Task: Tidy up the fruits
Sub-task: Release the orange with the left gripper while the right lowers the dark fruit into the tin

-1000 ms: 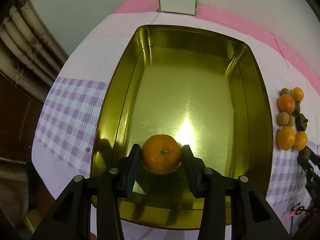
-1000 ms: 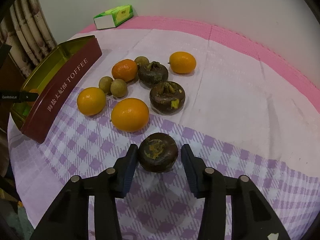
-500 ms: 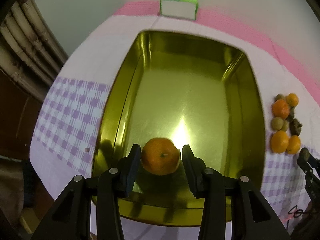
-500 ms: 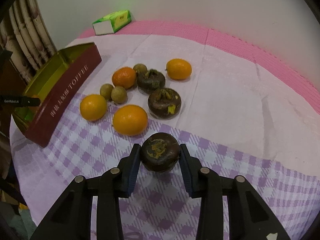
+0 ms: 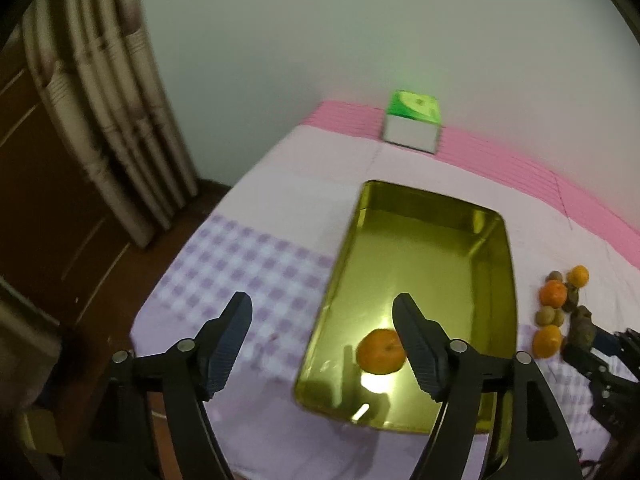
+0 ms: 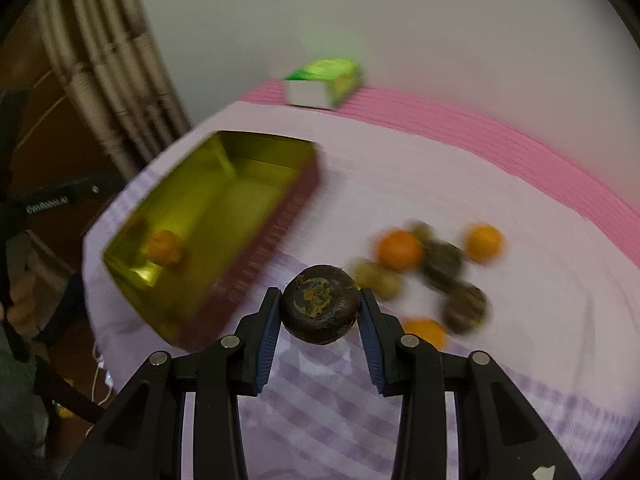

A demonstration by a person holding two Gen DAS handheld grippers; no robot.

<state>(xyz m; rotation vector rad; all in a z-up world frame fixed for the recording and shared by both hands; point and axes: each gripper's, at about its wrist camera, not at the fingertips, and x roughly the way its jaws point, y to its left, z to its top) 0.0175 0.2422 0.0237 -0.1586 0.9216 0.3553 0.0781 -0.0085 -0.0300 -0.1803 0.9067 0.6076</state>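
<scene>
Clamped between both pads of the right gripper [image 6: 319, 318] is a dark mangosteen [image 6: 319, 304], lifted clear of the checked tablecloth [image 6: 520, 184]. Beyond it to the right lies a blurred cluster of loose fruit [image 6: 430, 264]: oranges, small brownish ones and 2 more dark mangosteens, all on the cloth. To the left sits the gold tin [image 6: 224, 196], maroon on its outer wall, with 1 orange [image 6: 163, 247] inside near its close end.

Spread wide with nothing between its fingers, the left gripper [image 5: 322, 330] hangs above the tin's near-left edge [image 5: 320, 320]. That same orange [image 5: 380, 351] rests on the tin floor, just beside the right finger. A green tissue box [image 5: 412, 127] stands on the pink strip at the table's far side.
</scene>
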